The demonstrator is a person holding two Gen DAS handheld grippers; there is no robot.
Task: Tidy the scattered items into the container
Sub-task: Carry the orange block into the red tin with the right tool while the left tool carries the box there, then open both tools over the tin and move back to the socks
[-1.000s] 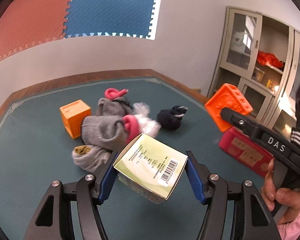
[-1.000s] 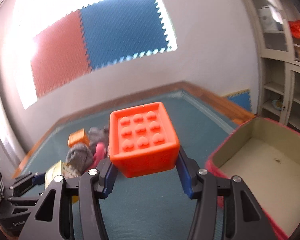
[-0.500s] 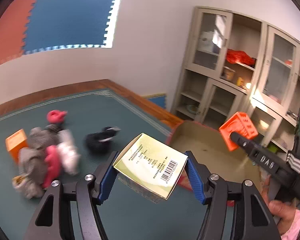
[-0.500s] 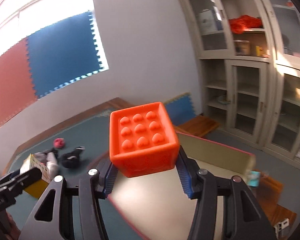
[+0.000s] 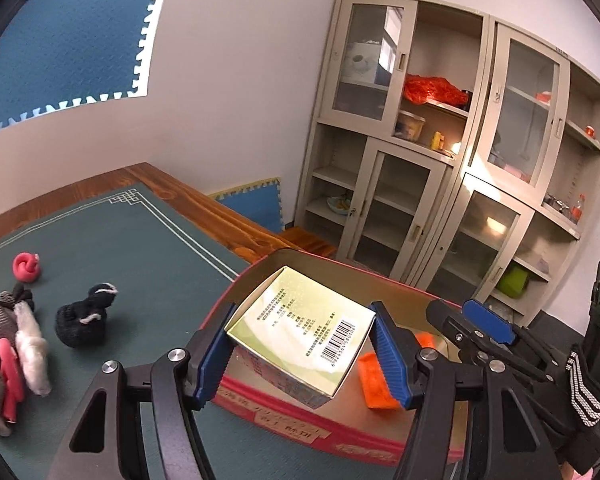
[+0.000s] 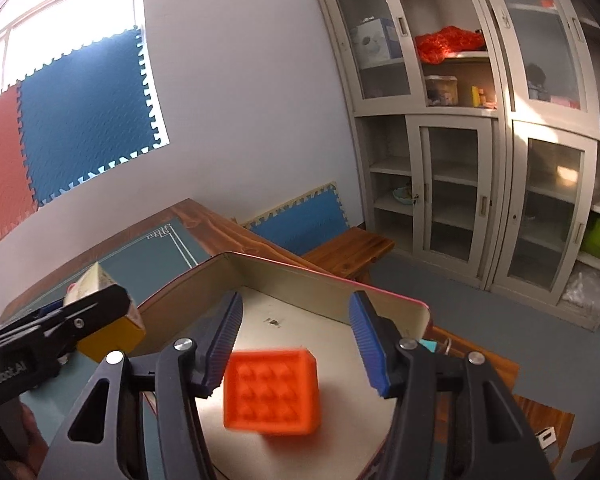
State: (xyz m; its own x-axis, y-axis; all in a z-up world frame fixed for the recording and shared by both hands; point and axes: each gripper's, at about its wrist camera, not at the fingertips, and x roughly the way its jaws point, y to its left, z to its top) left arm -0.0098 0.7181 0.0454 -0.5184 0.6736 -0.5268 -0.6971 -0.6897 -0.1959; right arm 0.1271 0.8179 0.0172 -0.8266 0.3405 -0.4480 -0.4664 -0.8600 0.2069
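My left gripper [image 5: 304,350] is shut on a pale green carton with a barcode [image 5: 300,326] and holds it over the near wall of the red container [image 5: 300,430]. The carton also shows in the right wrist view [image 6: 100,308]. My right gripper [image 6: 296,346] is open above the container's beige floor [image 6: 292,312]. The orange studded block [image 6: 272,390] is below its jaws, blurred, inside the container. It also shows in the left wrist view [image 5: 376,384], partly hidden behind my left finger.
On the green table mat [image 5: 140,248] to the left lie a black sock ball [image 5: 84,322], a pink roll [image 5: 26,266] and a pile of grey, white and pink socks [image 5: 8,344]. Glass-door cabinets [image 5: 440,160] stand behind.
My right gripper has opened and let go of the orange block, which has dropped into the container. My left gripper has carried the carton right, up to the container.
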